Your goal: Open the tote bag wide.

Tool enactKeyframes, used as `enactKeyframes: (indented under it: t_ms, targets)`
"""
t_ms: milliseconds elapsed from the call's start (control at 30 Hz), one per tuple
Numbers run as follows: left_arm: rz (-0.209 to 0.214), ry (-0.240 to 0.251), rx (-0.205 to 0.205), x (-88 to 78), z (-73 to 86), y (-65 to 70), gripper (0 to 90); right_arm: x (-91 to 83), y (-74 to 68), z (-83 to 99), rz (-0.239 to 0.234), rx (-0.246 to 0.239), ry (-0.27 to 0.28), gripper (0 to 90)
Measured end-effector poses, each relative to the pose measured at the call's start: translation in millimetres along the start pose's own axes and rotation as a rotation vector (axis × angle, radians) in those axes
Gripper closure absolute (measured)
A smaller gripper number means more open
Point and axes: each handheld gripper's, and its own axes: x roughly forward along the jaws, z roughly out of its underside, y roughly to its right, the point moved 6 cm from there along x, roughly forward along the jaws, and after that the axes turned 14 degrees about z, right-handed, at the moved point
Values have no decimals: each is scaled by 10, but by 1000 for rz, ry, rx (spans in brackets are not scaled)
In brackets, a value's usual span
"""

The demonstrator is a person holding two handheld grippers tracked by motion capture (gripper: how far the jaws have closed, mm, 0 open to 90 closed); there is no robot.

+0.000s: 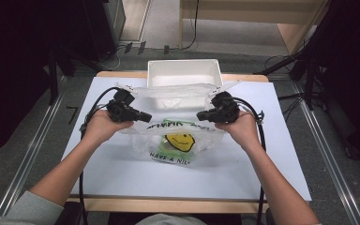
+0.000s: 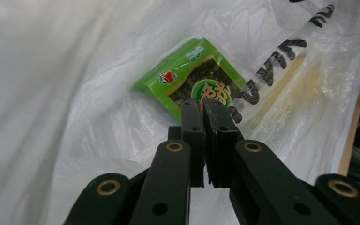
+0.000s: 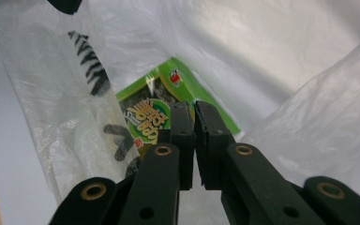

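Your left gripper (image 1: 146,116) and right gripper (image 1: 200,116) face each other over the middle of the table (image 1: 122,173), each with its jaws pressed together on a thin fold of the plastic bag (image 1: 178,140). The bag hangs open between them, and a green packet (image 2: 190,79) lies inside it. Beyond, a white bin (image 1: 183,71) sits at the far edge.
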Motion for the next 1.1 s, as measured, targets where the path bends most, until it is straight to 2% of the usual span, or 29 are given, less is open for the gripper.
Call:
enactKeyframes:
  t_ms: [167, 400, 500, 567, 900, 1100]
  targets:
    - [-15, 7, 1, 48, -17, -41, 884, 115, -18, 61, -5, 3, -8, 877]
    - [-23, -2, -10, 158, 1, -98, 884, 164, -55, 122, -15, 6, -34, 877]
    - [-22, -5, -16, 215, 44, -124, 884, 166, -66, 143, -19, 11, -19, 877]
    - [-21, -17, -22, 256, 86, -145, 883, 177, -74, 175, -22, 11, -27, 878]
    - [-4, -16, -51, 354, 219, -183, 879, 233, -134, 346, -32, 16, -43, 877]
    - [-14, -17, -65, 417, 311, -203, 878, 277, -176, 449, -41, 21, -52, 877]
